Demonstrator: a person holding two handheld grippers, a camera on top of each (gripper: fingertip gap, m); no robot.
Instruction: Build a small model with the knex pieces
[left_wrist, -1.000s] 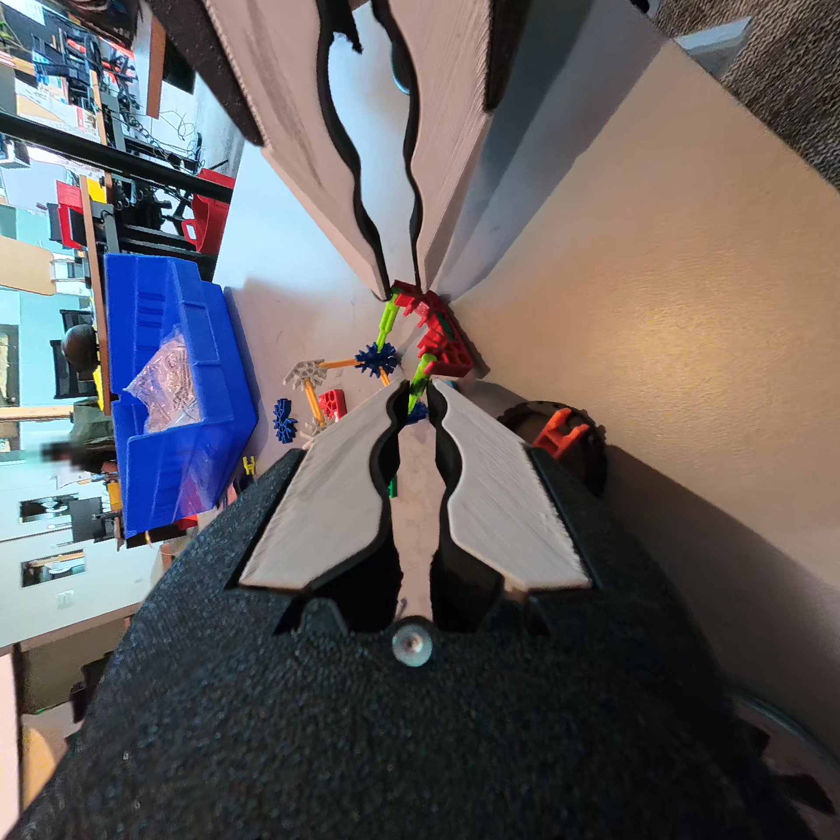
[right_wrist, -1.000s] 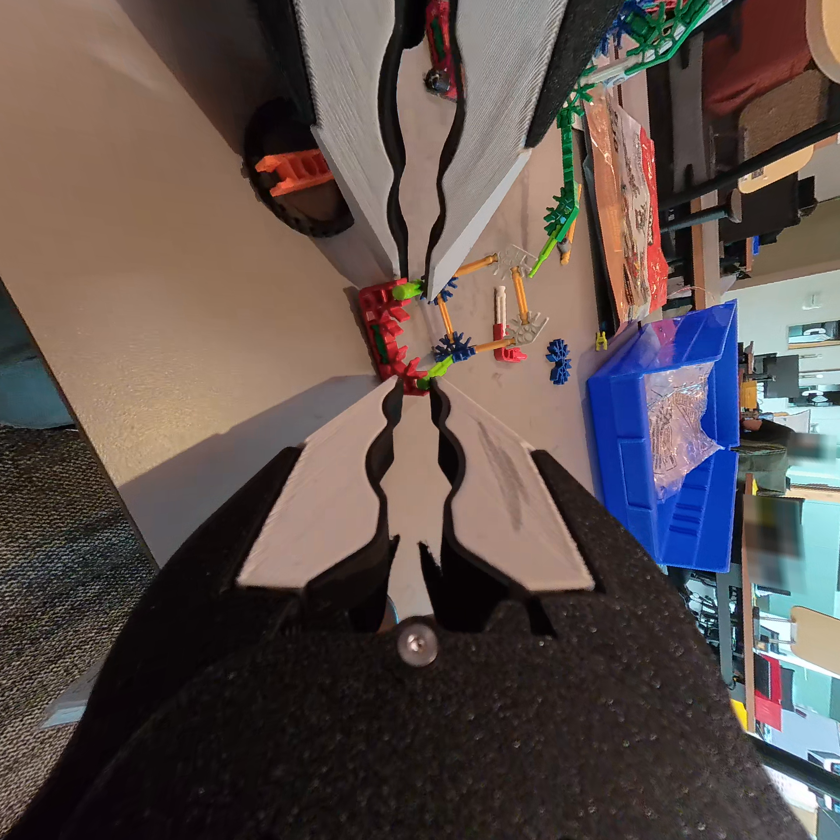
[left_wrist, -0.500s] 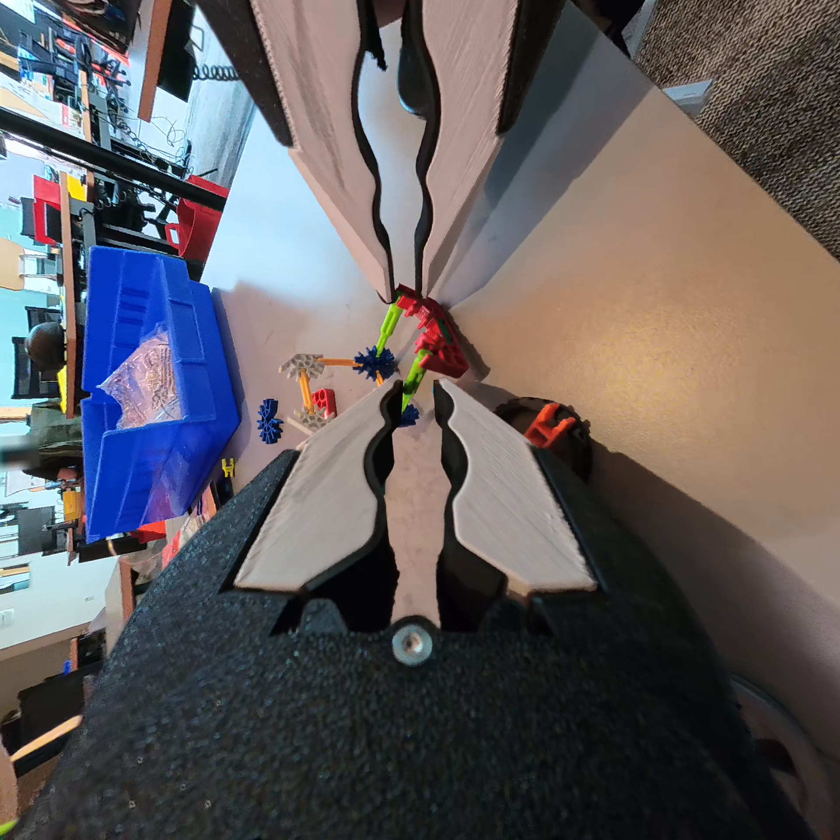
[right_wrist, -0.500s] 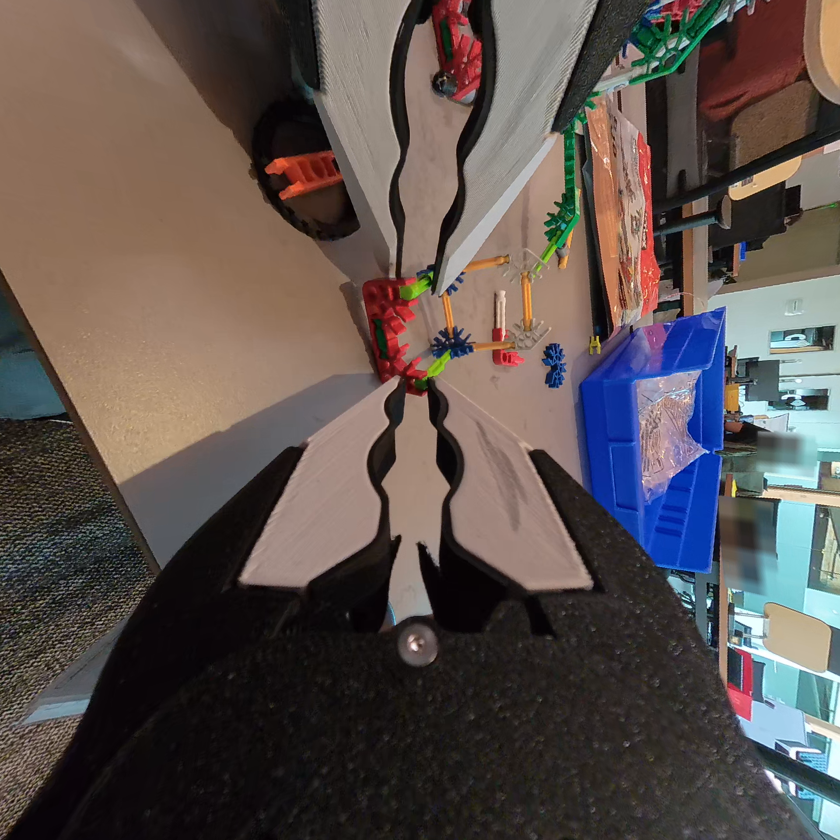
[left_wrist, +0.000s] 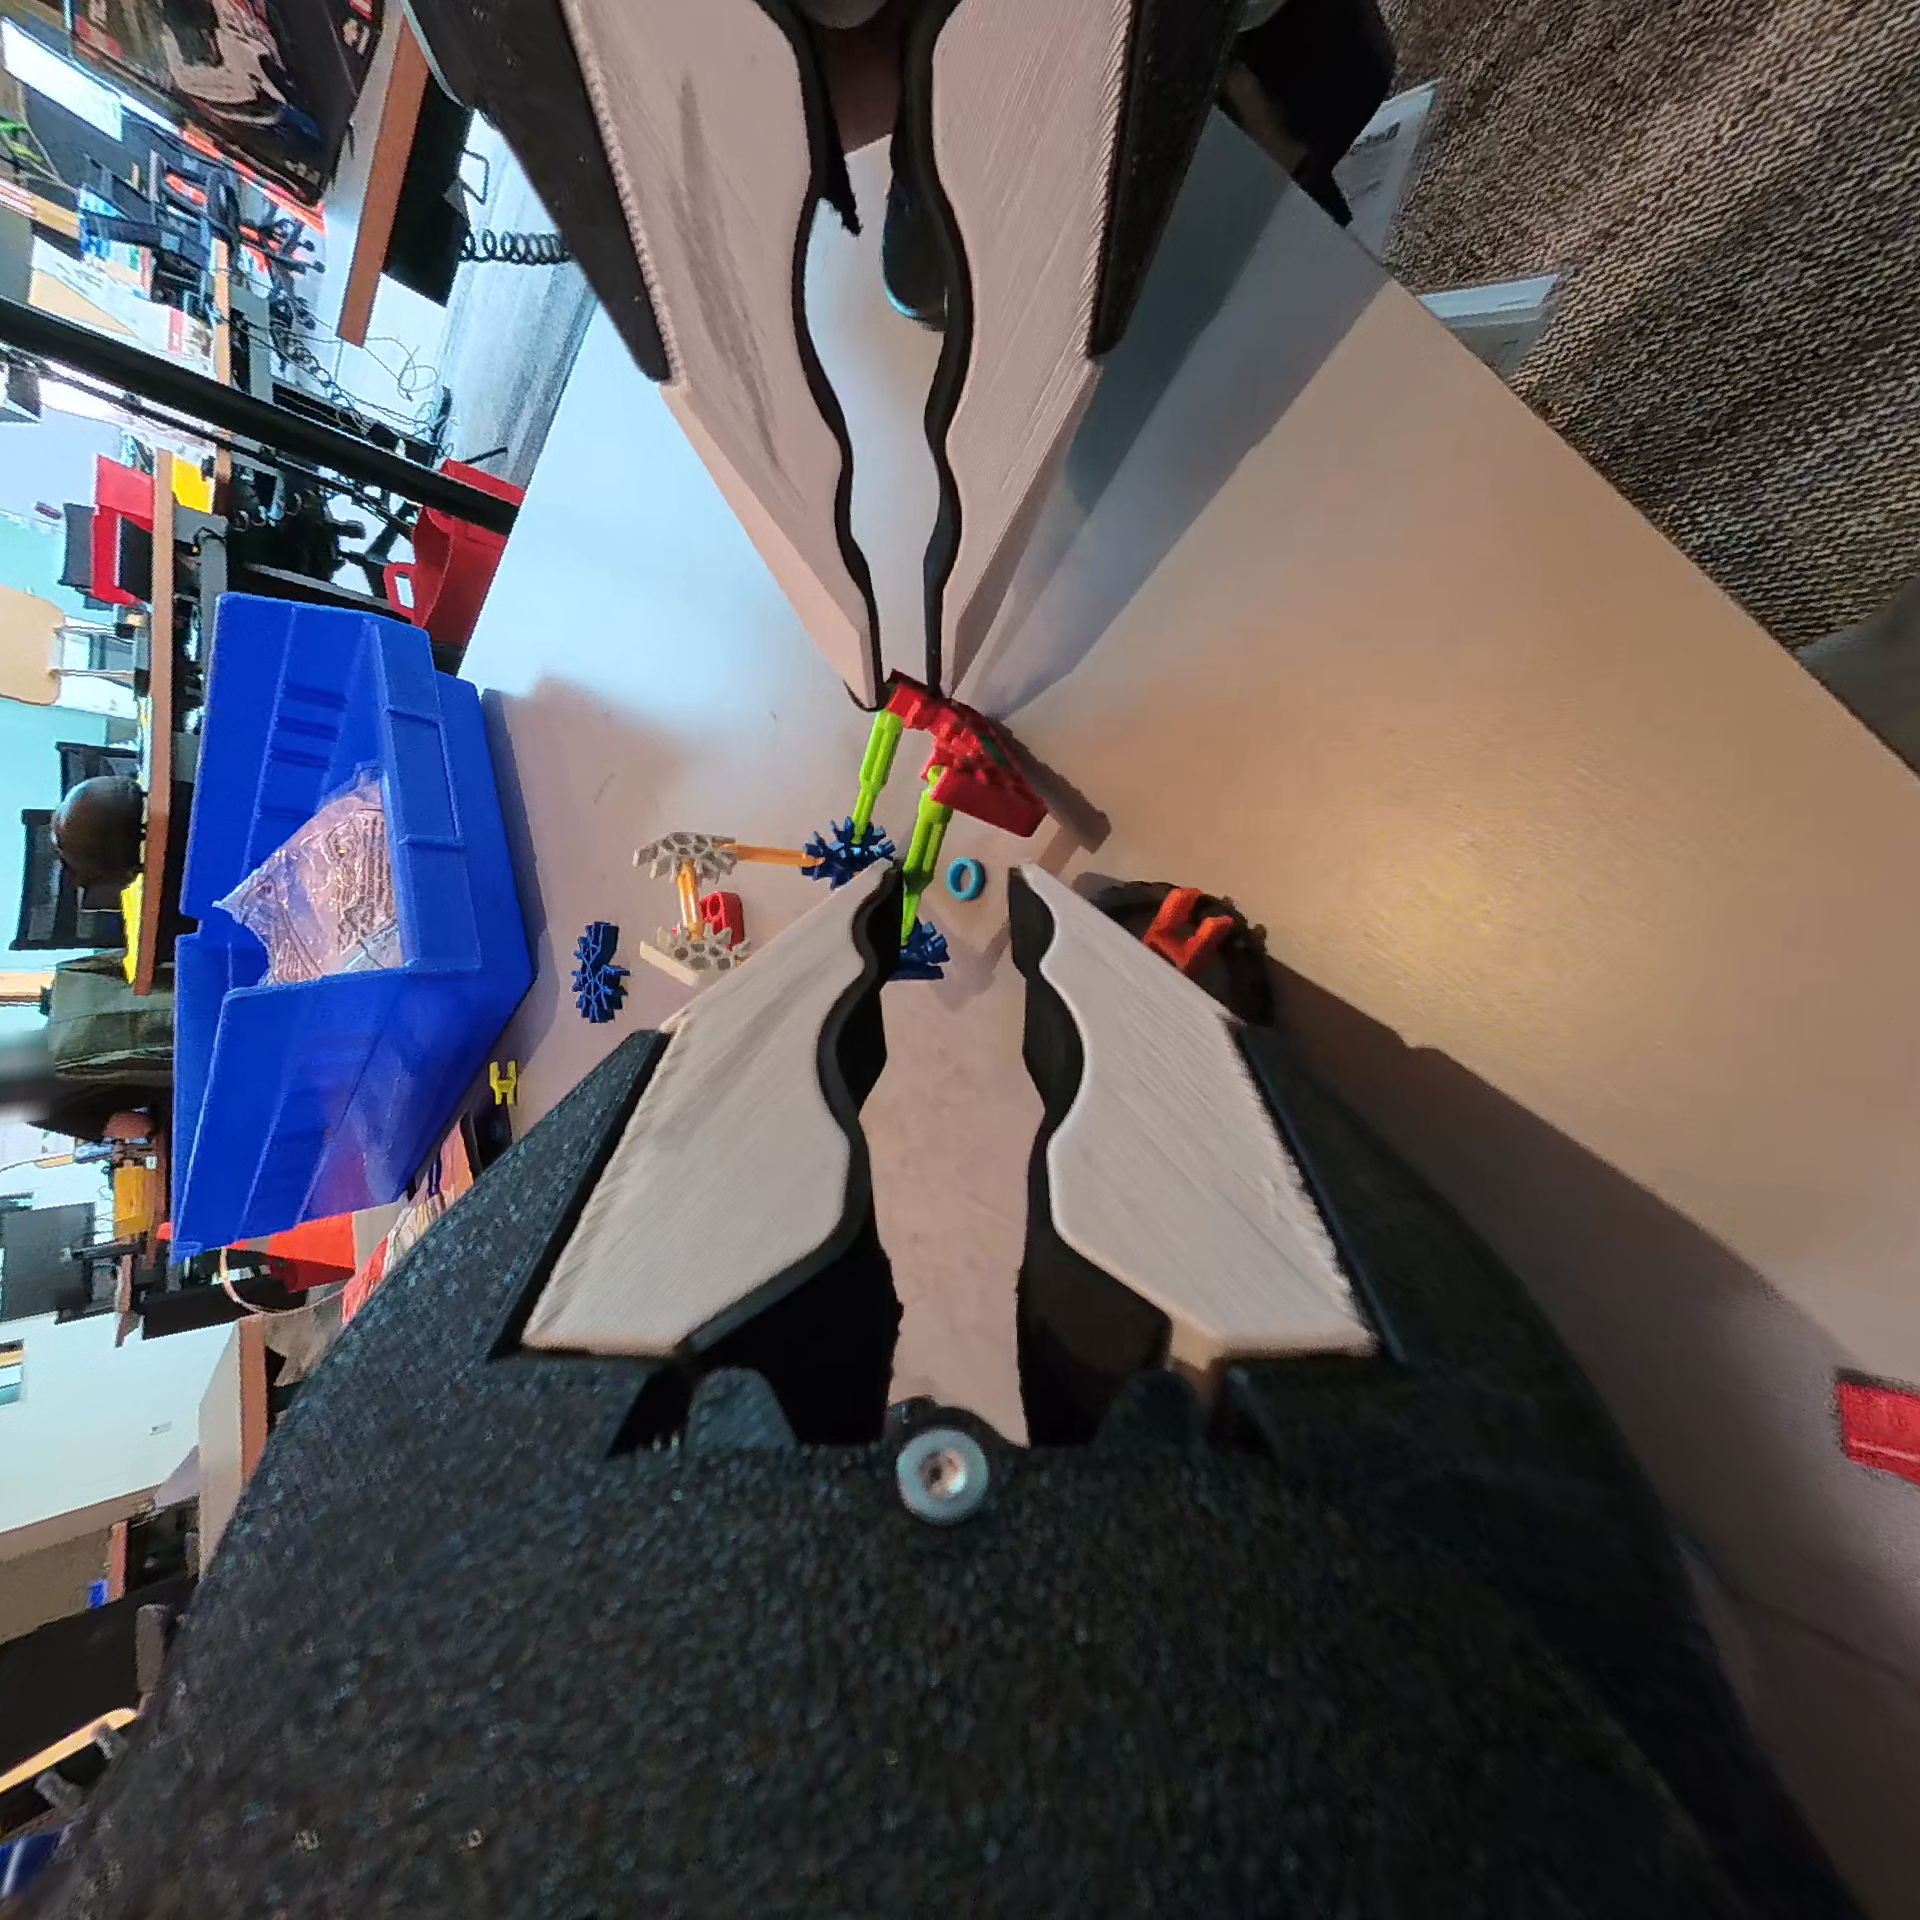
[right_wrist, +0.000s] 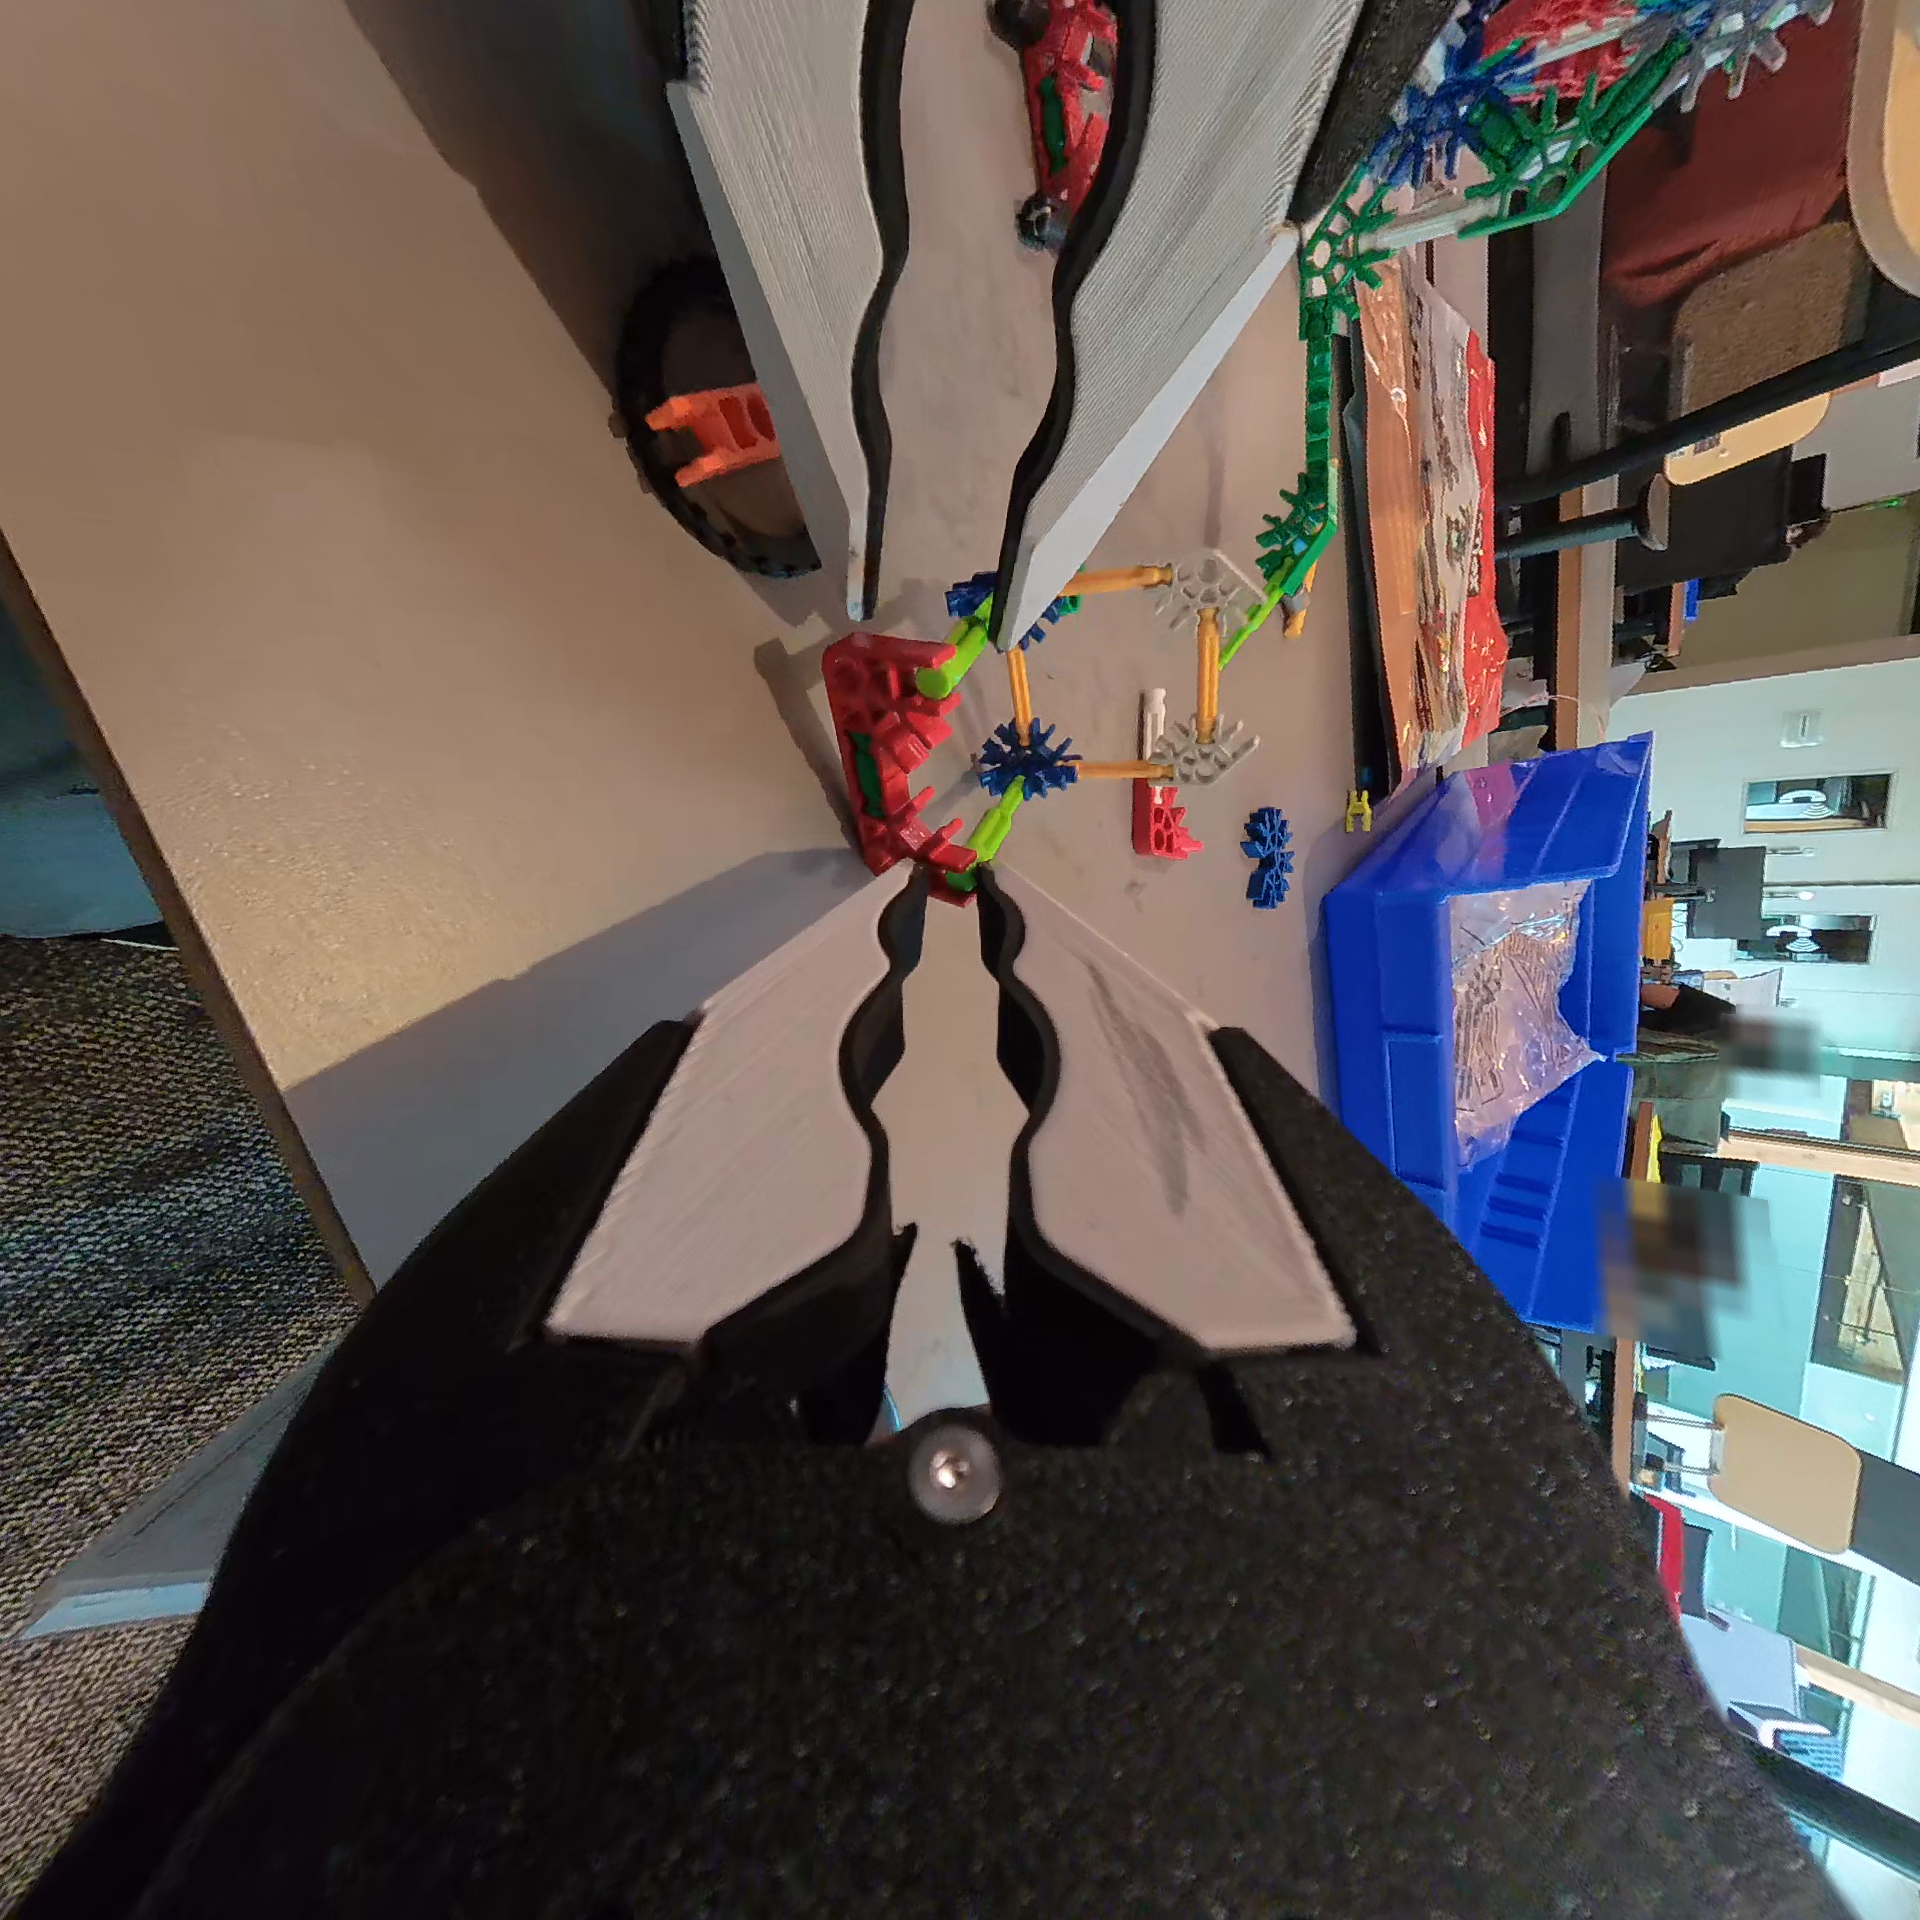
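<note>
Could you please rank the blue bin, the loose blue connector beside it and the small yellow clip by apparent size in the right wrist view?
1. Blue bin, by far the largest.
2. Blue connector.
3. Yellow clip, smallest.
All three lie close together on the table, so nearness hardly skews the order.

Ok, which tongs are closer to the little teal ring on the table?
Left. The left tongs are open, with the teal ring showing between their tips. The right tongs are farther off, shut on the red connector beyond it.
</note>
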